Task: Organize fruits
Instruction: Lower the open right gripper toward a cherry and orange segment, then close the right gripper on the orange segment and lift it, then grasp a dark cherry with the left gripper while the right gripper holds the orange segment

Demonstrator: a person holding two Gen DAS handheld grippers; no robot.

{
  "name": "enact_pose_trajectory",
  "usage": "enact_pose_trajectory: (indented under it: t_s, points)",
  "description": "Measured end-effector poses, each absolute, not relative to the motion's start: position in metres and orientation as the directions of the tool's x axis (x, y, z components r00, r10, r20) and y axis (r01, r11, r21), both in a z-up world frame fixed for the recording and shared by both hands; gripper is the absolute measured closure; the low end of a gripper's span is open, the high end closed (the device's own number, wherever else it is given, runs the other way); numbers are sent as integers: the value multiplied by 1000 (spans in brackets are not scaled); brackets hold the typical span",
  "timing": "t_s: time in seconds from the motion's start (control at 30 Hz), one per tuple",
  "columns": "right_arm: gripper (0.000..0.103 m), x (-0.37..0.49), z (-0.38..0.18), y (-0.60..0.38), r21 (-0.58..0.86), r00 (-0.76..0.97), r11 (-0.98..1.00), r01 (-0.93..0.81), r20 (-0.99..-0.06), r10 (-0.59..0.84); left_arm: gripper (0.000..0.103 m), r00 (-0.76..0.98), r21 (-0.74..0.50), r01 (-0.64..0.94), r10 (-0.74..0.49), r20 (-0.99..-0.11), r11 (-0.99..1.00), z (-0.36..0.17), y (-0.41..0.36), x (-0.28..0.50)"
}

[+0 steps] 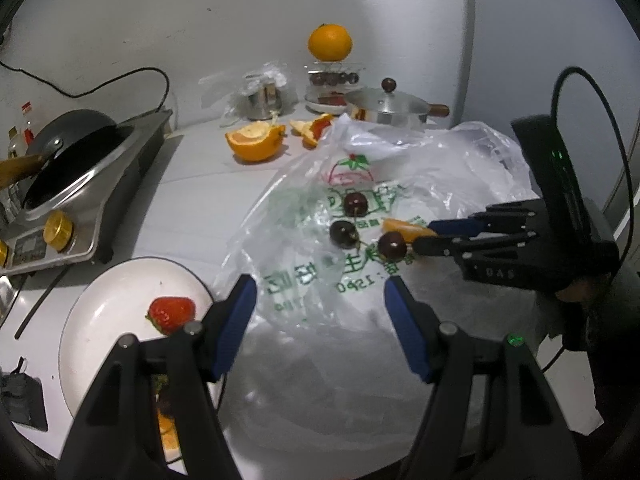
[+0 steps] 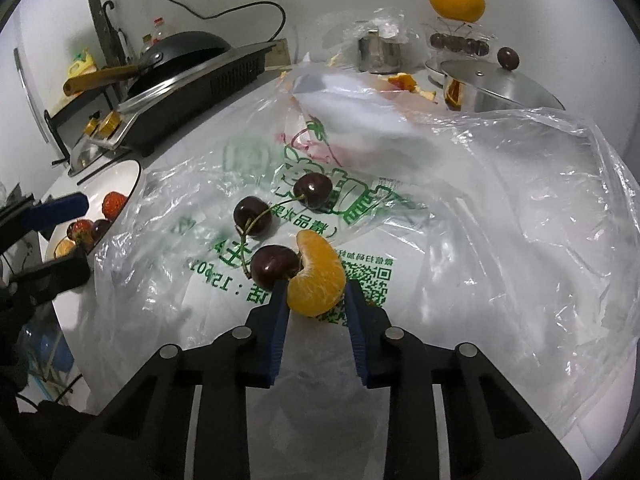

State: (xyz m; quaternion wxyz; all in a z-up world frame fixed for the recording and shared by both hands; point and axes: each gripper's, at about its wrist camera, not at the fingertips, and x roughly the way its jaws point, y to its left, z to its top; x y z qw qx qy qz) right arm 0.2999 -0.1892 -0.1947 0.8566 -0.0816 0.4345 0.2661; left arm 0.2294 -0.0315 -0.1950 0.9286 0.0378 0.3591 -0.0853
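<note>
Orange flesh, one peeled segment [image 2: 317,276]: it lies on the printed plastic bag [image 2: 460,216], and your right gripper [image 2: 316,300] has it between its blue pads, one pad against each side of the wedge. Jaws drawn in close on it; clamped, by the look of the right wrist view. The left wrist view shows the same segment [image 1: 404,227] at the tips of that gripper [image 1: 420,236], which comes in from the right edge.

Three dark cherries [image 2: 276,266] sit on the bag just beside the segment. The nearest touches its left edge and the left pad; the other two lie a little further up, stems crossing.

Your left gripper [image 1: 320,300] hangs over the near part of the bag with its jaws standing apart, nothing between them. Its tips are short of the cherries.

White plate [image 1: 100,320] to the left of the bag, touching or nearly touching its edge. It carries a strawberry [image 1: 171,313]; from the right wrist view you also see a second strawberry, a dark cherry and a bit of orange on it.

Further back: a halved orange [image 1: 256,142] and loose peel [image 1: 312,128] on the counter, a lidded steel pot [image 1: 384,110], a whole orange [image 1: 329,42] perched on a small tiered stand. Black pan [image 1: 76,148] on the cooker at far left.
</note>
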Motion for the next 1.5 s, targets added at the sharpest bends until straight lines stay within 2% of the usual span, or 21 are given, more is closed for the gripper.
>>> enact_pose_trajectory:
  t_s: [0.27,0.37,0.67,0.9,1.03,1.5]
  points:
    - [74,310,-194,-199,116,481,857,-503,-786,389,35,722,20,228,-155,-674,974,-195,-50,231]
    - [83,312,-197,-201,133,476,860,-493,-786,394,35,721,34,246,-159,-674,969,-194,-59,235]
    - [86,319,-200,-200,165,465,850,-500,-777,425,35,719,86,315,-178,-671,945,-196,-86,249]
    - [87,315,-187,-219,197,503,853,-484,-735,455,36,704,135,396,-206,-679,908,-201,-110,268]
    - [87,311,-177,-233,207,535,858,-470,-706,463,46,676,149,437,-214,-706,887,-208,-117,284]
    - [87,311,-171,-244,220,561,855,-470,-673,481,47,627,193,510,-208,-751,838,-237,-127,306]
